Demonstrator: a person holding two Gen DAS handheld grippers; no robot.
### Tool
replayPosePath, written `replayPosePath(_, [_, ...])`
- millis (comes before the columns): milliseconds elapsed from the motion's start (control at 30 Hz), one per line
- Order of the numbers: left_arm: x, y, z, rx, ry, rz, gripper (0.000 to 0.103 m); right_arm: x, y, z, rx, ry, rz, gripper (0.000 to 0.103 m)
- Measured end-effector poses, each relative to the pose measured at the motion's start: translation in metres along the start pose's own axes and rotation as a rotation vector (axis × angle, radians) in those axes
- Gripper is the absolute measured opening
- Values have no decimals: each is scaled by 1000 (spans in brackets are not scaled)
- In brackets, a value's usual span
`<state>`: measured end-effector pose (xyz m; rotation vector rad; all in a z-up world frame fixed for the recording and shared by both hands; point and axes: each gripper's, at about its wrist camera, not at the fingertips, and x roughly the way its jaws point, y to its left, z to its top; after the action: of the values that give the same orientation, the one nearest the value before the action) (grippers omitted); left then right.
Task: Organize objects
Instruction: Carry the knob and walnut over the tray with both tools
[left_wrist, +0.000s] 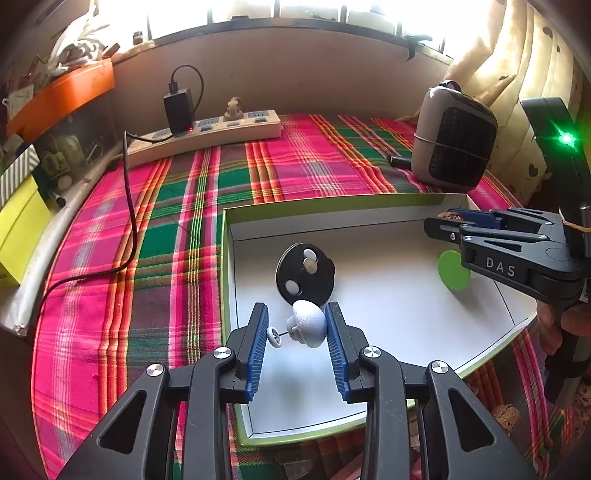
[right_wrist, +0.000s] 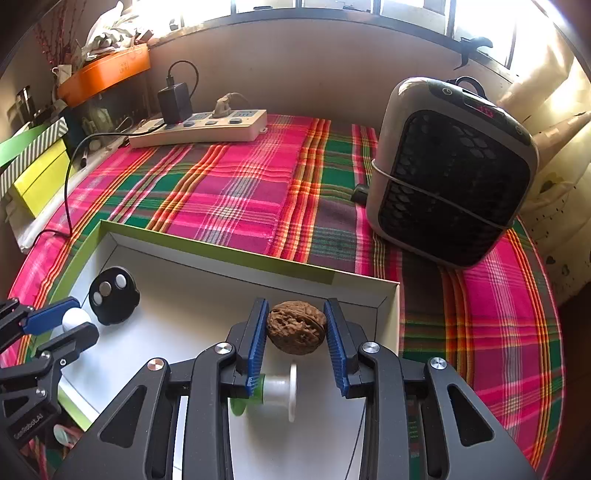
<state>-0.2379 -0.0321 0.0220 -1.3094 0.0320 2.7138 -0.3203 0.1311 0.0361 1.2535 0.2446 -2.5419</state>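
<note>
A shallow white box with a green rim (left_wrist: 226, 258) lies on the plaid cloth; it also shows in the right wrist view (right_wrist: 218, 254). My left gripper (left_wrist: 297, 332) is over the box, shut on a small white knob-shaped piece (left_wrist: 308, 326). A black disc (left_wrist: 304, 275) lies in the box just beyond it, also visible in the right wrist view (right_wrist: 113, 295). My right gripper (right_wrist: 296, 328) is shut on a brown walnut (right_wrist: 295, 326) above the box's far right corner. A clear spool with a green end (right_wrist: 273, 391) lies in the box beneath it; its green end (left_wrist: 452, 269) shows in the left wrist view.
A grey fan heater (right_wrist: 450, 170) stands on the cloth at right. A white power strip (right_wrist: 199, 127) with a black charger and cable lies at the back. An orange tray (right_wrist: 107, 72) and yellow-green boxes (right_wrist: 40, 177) sit at left. Walnuts (left_wrist: 506, 415) lie near the box's front right.
</note>
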Motion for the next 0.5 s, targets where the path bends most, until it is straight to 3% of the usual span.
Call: replayPosePath(500, [1,1,1,5,0,4,30,4,0,-1,-2,5,-13,32])
